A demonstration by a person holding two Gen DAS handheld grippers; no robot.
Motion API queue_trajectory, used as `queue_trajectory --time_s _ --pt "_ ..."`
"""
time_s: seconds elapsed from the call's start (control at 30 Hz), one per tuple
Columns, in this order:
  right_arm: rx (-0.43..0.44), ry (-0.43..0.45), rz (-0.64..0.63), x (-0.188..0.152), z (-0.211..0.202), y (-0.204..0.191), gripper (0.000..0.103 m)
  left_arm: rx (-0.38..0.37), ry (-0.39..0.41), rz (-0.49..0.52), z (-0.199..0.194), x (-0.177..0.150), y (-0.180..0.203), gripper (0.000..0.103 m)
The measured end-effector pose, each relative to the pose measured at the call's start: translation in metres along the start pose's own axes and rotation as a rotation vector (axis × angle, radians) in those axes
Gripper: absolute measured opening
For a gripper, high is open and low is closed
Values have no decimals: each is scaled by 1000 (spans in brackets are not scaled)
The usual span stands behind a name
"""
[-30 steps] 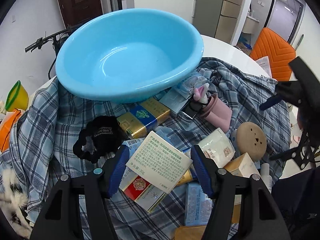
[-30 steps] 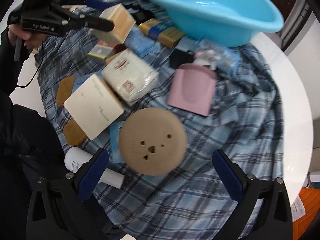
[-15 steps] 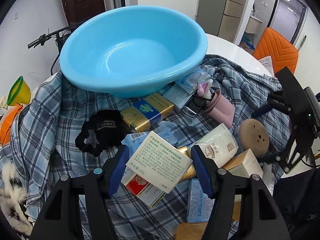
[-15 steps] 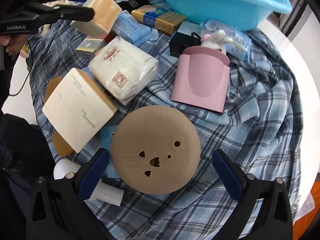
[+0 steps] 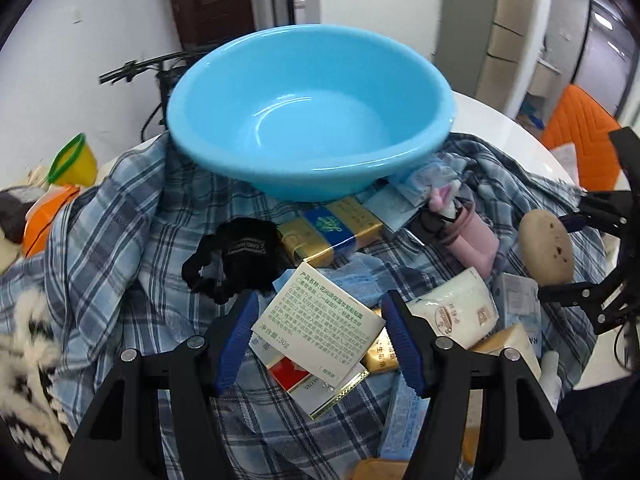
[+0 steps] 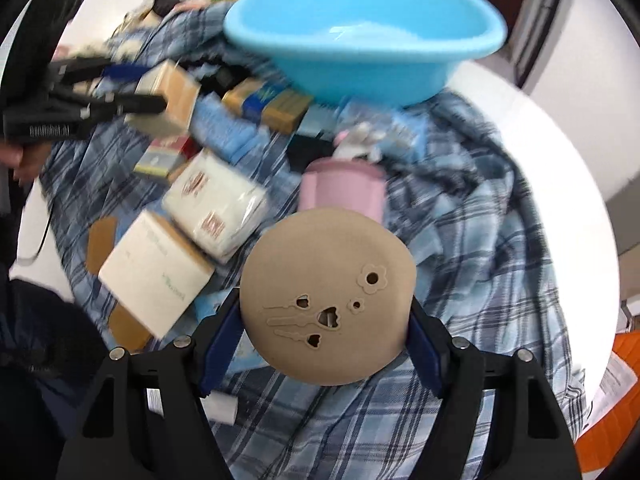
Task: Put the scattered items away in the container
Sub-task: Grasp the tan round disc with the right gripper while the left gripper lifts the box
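A light blue basin [image 5: 308,116] stands empty at the far side of a plaid cloth [image 5: 116,232]; it also shows in the right wrist view [image 6: 360,28]. My left gripper [image 5: 318,320] is shut on a white box with green print [image 5: 320,320], held above the pile. My right gripper [image 6: 326,328] is shut on a round tan disc [image 6: 328,300] with small cut-outs, lifted off the cloth. In the left wrist view the disc [image 5: 546,248] sits at the right in the other gripper.
Loose on the cloth: a gold and blue box [image 5: 328,232], a black scrunchie [image 5: 236,256], a pink holder [image 6: 344,188], a white tissue pack [image 6: 216,204], a white and tan box [image 6: 156,276], a red and white pack [image 5: 312,380]. An orange chair [image 5: 580,132] stands at the right.
My right gripper has closed on the tan disc and lifted it. My left gripper, holding the white box, has moved closer to the basin.
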State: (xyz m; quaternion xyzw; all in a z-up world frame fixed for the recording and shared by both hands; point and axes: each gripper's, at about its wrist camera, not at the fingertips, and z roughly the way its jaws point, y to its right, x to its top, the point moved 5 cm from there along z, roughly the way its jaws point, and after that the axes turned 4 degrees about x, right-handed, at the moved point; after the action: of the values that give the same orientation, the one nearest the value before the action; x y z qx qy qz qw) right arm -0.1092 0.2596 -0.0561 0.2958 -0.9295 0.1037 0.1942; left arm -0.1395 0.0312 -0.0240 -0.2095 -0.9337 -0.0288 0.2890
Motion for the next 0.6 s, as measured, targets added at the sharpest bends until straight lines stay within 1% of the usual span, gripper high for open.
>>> queue_trajectory --time_s 0.07,0.17,0.27,0.33,0.37,0.4,0.47,0.6 --pt "-44 77 35 6 -7 1 73 1 23 -60 -2 -1 -4 66" --pt "-61 192 103 16 -23 5 73 25 61 -117 -8 1 -7 66" --pt "-99 334 159 26 -47 8 73 101 122 -172 -24 5 -11 66" --pt "-125 413 191 27 -62 8 73 164 191 -223 -43 6 -15 66" --pt "-131 440 205 26 -67 8 73 178 213 -238 -49 5 -15 66" --pt "-135 453 213 24 -71 7 73 184 230 -256 -55 3 -16 66" --pt "-143 452 224 20 -72 7 73 183 239 -280 -59 -2 -17 66" --pt "-124 412 243 14 -64 12 74 174 200 -290 -48 -8 -18 66"
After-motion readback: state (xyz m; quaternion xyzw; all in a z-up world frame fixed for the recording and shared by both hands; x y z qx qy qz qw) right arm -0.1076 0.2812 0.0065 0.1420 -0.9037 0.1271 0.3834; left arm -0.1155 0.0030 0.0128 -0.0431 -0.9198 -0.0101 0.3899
